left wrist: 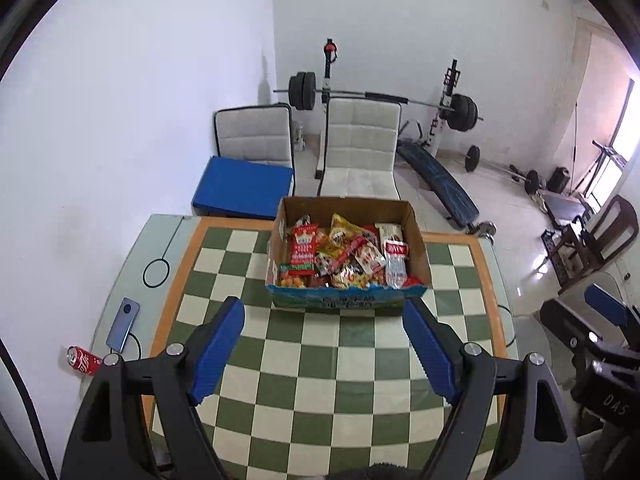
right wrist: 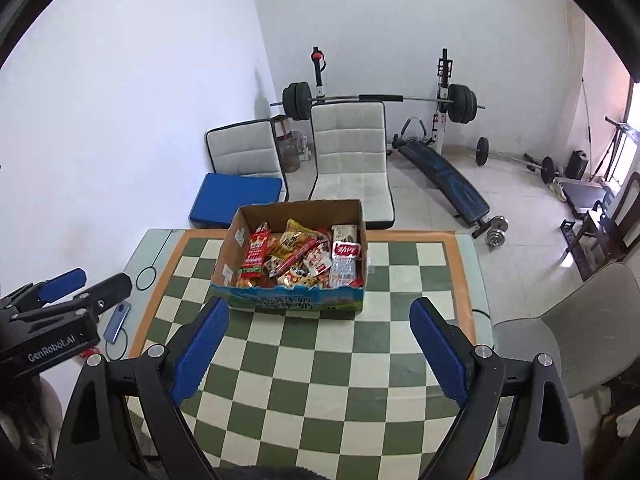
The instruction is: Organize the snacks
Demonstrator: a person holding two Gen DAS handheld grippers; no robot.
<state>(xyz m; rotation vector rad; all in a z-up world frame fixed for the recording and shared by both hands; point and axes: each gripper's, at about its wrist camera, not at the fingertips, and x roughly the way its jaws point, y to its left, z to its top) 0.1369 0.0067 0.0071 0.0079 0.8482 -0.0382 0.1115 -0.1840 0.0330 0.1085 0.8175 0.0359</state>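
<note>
An open cardboard box point(left wrist: 416, 236) full of mixed snack packets point(left wrist: 344, 258) stands at the far side of the green and cream checkered table point(left wrist: 320, 360). It shows in the right wrist view too point(right wrist: 360, 220), with its snacks point(right wrist: 300, 260). My left gripper point(left wrist: 325, 348) is open and empty, held above the table in front of the box. My right gripper point(right wrist: 320, 344) is open and empty, also short of the box. Each gripper shows at the edge of the other's view, the right point(left wrist: 604, 316) and the left point(right wrist: 60, 292).
A phone point(left wrist: 123, 323) with a cable and a red soda can point(left wrist: 84, 361) lie at the table's left edge. Two white chairs point(left wrist: 360, 148), a blue cushion point(left wrist: 244, 188) and a weight bench point(left wrist: 436, 172) stand beyond the table. A grey chair point(right wrist: 580, 320) is at the right.
</note>
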